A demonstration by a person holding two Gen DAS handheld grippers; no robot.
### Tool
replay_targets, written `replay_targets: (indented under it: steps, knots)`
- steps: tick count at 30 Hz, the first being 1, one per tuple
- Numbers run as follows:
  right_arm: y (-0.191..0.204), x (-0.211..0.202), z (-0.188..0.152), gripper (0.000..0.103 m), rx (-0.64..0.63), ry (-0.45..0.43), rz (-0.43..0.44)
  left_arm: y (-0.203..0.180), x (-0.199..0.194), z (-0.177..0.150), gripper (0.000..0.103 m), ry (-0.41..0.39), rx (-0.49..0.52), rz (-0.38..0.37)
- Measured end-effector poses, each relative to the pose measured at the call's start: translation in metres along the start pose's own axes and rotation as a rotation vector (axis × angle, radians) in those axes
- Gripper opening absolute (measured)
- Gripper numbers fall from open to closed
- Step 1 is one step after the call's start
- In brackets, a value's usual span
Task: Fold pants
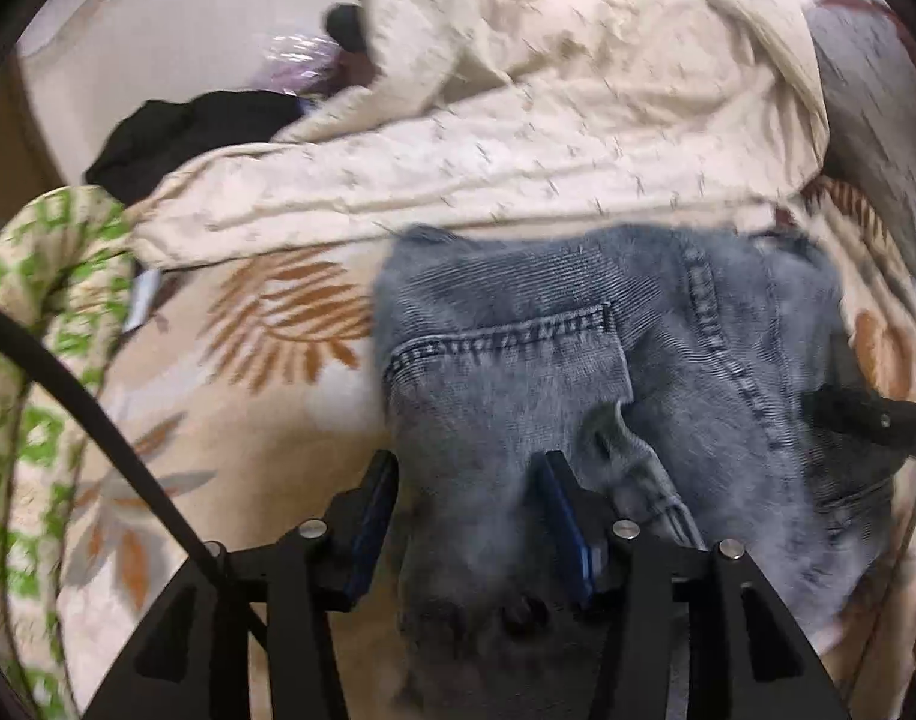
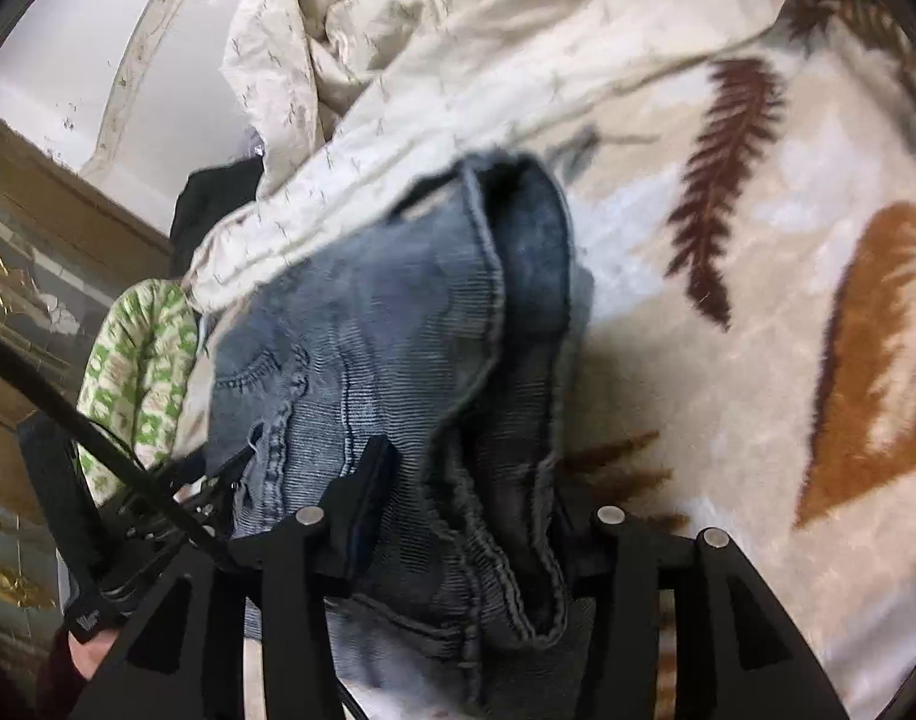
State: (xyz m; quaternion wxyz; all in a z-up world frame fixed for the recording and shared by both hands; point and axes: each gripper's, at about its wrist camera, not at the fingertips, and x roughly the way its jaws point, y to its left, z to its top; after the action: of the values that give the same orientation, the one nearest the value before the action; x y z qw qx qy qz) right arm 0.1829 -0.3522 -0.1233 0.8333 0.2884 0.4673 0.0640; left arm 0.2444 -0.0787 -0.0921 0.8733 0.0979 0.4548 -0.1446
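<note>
Left wrist view: leaf-print blanket [image 1: 278, 396] across the bed, rumpled cream duvet [image 1: 488, 138] behind, folded blue jeans [image 1: 578, 360] lying on the blanket just in front of the duvet. Left gripper [image 1: 470, 480] parted, denim between the blue pads, no visible clamping. Right wrist view: right gripper [image 2: 488, 480] likewise parted around the bunched waistband.
</note>
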Motion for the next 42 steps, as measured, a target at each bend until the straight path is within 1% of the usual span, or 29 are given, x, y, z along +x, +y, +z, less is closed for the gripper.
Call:
replay_targets:
  steps: [2, 3, 4, 5, 6, 7, 9, 10, 13, 16, 18, 20, 22, 24, 26, 33, 38, 42]
  knots:
    - [0.010, -0.023, -0.001, 0.057, 0.012, -0.034, 0.002, 0.002, -0.031, -0.001, 0.055, -0.055, -0.005, 0.012]
    - [0.018, -0.040, -0.003, 0.058, -0.007, -0.064, -0.011, 0.001, -0.051, -0.001, 0.056, -0.099, 0.007, 0.041]
    - [0.024, -0.053, -0.004, 0.058, -0.025, -0.088, -0.007, 0.001, -0.073, -0.003, 0.060, -0.145, 0.018, 0.071]
    - [0.032, -0.068, -0.006, 0.057, -0.041, -0.114, 0.010, 0.000, -0.089, -0.005, 0.061, -0.179, 0.025, 0.084]
    - [0.041, -0.087, -0.010, 0.058, -0.060, -0.144, 0.031, -0.002, -0.112, -0.007, 0.062, -0.224, 0.035, 0.093]
    - [0.048, -0.098, -0.012, 0.058, -0.075, -0.162, 0.038, -0.003, -0.131, -0.010, 0.062, -0.256, 0.039, 0.110]
    - [0.072, -0.137, -0.023, 0.058, -0.141, -0.230, 0.041, -0.006, -0.161, -0.014, 0.062, -0.302, 0.046, 0.135]
    - [0.082, -0.146, -0.028, 0.058, -0.164, -0.250, 0.043, -0.008, -0.183, -0.018, 0.062, -0.336, 0.050, 0.141]
    - [0.122, -0.195, -0.050, 0.058, -0.260, -0.337, 0.044, -0.011, -0.231, -0.027, 0.063, -0.408, 0.057, 0.160]
    - [0.150, -0.231, -0.069, 0.058, -0.315, -0.401, 0.050, -0.020, -0.277, -0.037, 0.064, -0.472, 0.059, 0.187]
    - [0.170, -0.257, -0.087, 0.058, -0.361, -0.451, 0.035, -0.024, -0.305, -0.047, 0.065, -0.512, 0.054, 0.189]
    - [0.190, -0.282, -0.109, 0.061, -0.410, -0.499, 0.007, -0.028, -0.332, -0.057, 0.066, -0.544, 0.046, 0.194]
    - [0.200, -0.299, -0.126, 0.061, -0.436, -0.527, 0.001, -0.033, -0.359, -0.068, 0.067, -0.581, 0.043, 0.202]
    - [0.212, -0.320, -0.147, 0.061, -0.464, -0.562, -0.006, -0.036, -0.380, -0.077, 0.067, -0.609, 0.046, 0.208]
    - [0.219, -0.337, -0.165, 0.064, -0.474, -0.587, -0.012, -0.039, -0.399, -0.085, 0.067, -0.633, 0.052, 0.212]
    - [0.235, -0.388, -0.211, 0.066, -0.501, -0.689, -0.036, -0.046, -0.456, -0.110, 0.068, -0.714, 0.058, 0.221]
    - [0.243, -0.411, -0.237, 0.067, -0.530, -0.741, -0.043, -0.050, -0.483, -0.121, 0.069, -0.754, 0.063, 0.218]
    - [0.248, -0.425, -0.251, 0.067, -0.539, -0.762, -0.037, -0.052, -0.502, -0.129, 0.071, -0.786, 0.063, 0.219]
